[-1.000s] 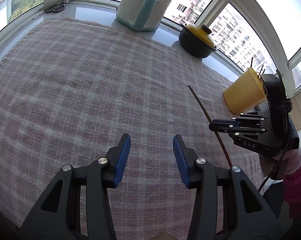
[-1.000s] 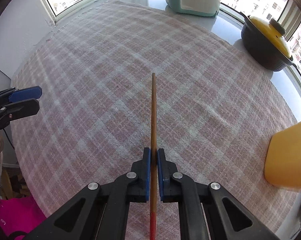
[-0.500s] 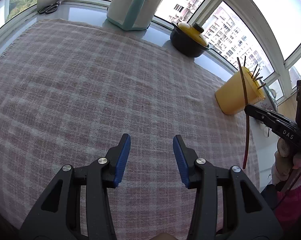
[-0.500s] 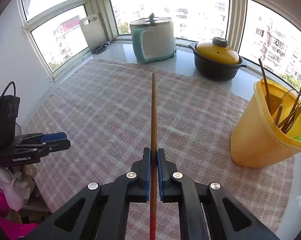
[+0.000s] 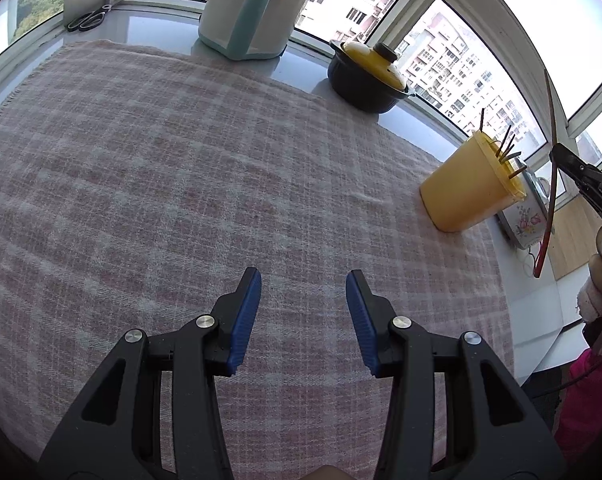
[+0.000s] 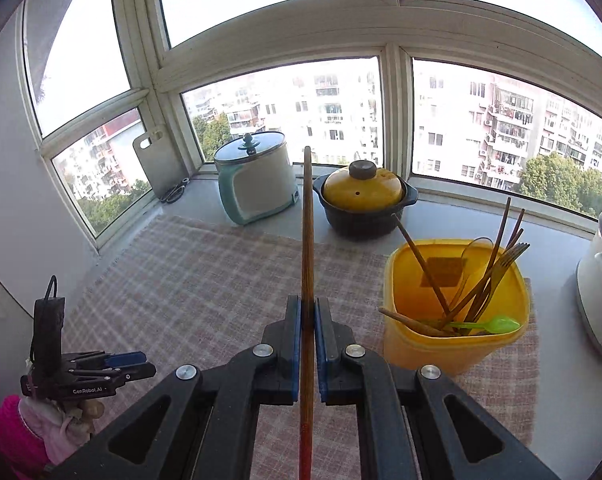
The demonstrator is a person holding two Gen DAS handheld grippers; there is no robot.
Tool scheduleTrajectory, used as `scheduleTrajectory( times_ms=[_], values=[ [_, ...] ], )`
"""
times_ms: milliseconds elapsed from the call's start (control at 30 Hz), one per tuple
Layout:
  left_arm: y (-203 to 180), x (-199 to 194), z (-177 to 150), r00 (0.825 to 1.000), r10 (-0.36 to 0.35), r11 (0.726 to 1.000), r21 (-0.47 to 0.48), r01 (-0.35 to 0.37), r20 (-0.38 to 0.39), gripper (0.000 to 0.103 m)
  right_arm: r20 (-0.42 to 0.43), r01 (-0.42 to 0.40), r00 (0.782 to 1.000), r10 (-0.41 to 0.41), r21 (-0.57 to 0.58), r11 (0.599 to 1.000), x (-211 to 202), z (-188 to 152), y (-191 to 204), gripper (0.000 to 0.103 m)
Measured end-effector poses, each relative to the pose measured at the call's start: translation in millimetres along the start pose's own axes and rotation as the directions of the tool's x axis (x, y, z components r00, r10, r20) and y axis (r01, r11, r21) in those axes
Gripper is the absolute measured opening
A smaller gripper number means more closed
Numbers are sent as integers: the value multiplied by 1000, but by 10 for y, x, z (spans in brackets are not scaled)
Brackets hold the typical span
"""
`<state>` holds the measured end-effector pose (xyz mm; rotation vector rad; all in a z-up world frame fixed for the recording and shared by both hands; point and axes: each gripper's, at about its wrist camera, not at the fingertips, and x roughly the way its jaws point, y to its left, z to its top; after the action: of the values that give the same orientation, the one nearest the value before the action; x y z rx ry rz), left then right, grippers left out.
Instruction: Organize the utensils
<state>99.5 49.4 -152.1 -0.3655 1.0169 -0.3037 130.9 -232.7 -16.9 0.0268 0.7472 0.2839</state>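
My right gripper (image 6: pixel 308 312) is shut on a brown chopstick (image 6: pixel 307 224) with a red end, held upright in the air left of the yellow utensil cup (image 6: pixel 453 344). The cup holds several chopsticks, a fork and a green spoon (image 6: pixel 489 325). In the left wrist view the chopstick (image 5: pixel 551 168) and right gripper (image 5: pixel 581 178) are at the far right, beyond the cup (image 5: pixel 467 188). My left gripper (image 5: pixel 303 300) is open and empty, low over the checked cloth (image 5: pixel 181 160).
A teal-and-white cooker (image 6: pixel 257 176) and a black pot with yellow lid (image 6: pixel 363 198) stand on the windowsill. A floral white pot (image 6: pixel 601 280) is right of the cup. Scissors (image 5: pixel 87 20) lie at the far left corner.
My right gripper has lifted the chopstick off the cloth and tipped it upright, moving toward the yellow cup. My left gripper stays open and has hardly moved.
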Motion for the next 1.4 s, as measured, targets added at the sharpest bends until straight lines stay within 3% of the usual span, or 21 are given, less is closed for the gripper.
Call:
scheduleTrajectory(
  times_ms=[400, 633, 1033, 1400],
  values=[
    [-207, 117, 27, 1000, 11, 1000, -19, -11, 2, 45, 136, 89, 987, -88, 2, 996, -137, 622, -593, 4],
    [-290, 139, 31, 999, 30, 999, -44, -30, 12, 45, 152, 112, 982, -109, -13, 994, 125, 817, -805, 4],
    [-341, 191, 27, 998, 58, 995, -80, -57, 9, 45, 79, 88, 993, -91, 47, 995, 694, 623, -1174, 4],
    [-533, 282, 66, 1000, 27, 998, -50, -27, 4, 45, -11, 55, 998, -55, 67, 996, 704, 352, -1237, 5]
  ],
)
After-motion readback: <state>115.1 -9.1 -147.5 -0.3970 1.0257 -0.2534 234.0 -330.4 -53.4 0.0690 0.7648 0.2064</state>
